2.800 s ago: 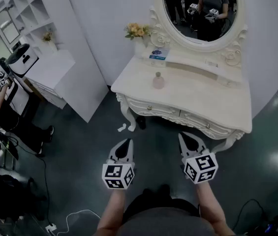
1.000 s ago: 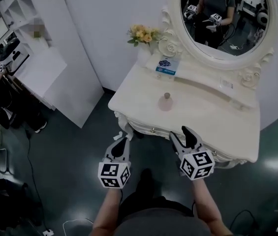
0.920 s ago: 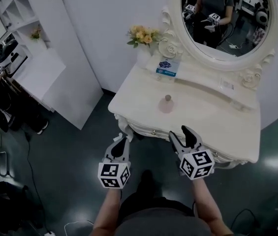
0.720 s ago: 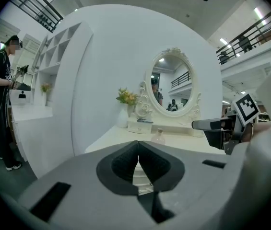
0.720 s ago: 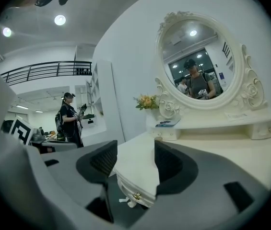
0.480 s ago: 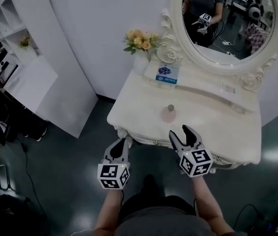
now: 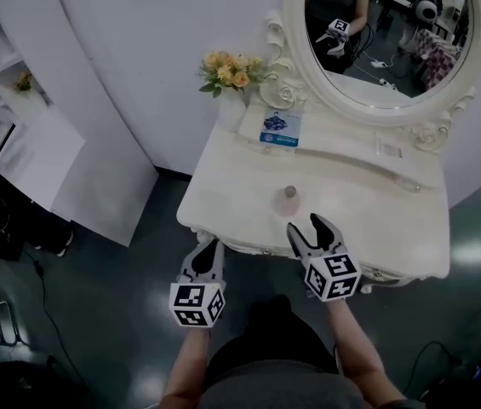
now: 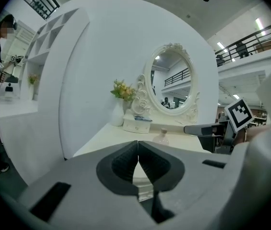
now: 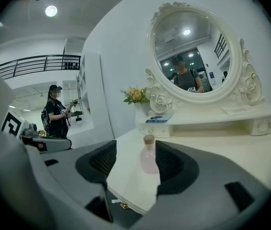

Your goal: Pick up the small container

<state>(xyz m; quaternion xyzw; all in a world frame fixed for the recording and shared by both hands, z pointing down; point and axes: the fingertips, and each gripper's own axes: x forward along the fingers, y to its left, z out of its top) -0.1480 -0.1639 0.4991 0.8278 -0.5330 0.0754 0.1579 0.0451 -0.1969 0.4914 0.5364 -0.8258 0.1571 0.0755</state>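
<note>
The small container is a pink bottle with a cork stopper. It stands upright near the front middle of the white dressing table. My right gripper hovers over the table's front edge, a short way before the bottle. Its jaws have just been opening and stand open with nothing between them. In the right gripper view the bottle shows ahead, framed by the open right gripper and nearer its right jaw. My left gripper is shut and empty, just off the table's front left corner. The left gripper view shows the shut left gripper and the bottle far ahead.
A vase of yellow flowers and a blue-and-white box sit at the table's back left, below the oval mirror. A white partition stands to the left. A person stands far off in the room.
Both grippers have come forward to the table's front edge. The right jaws stand wider than a second ago. The bottle has not moved.
</note>
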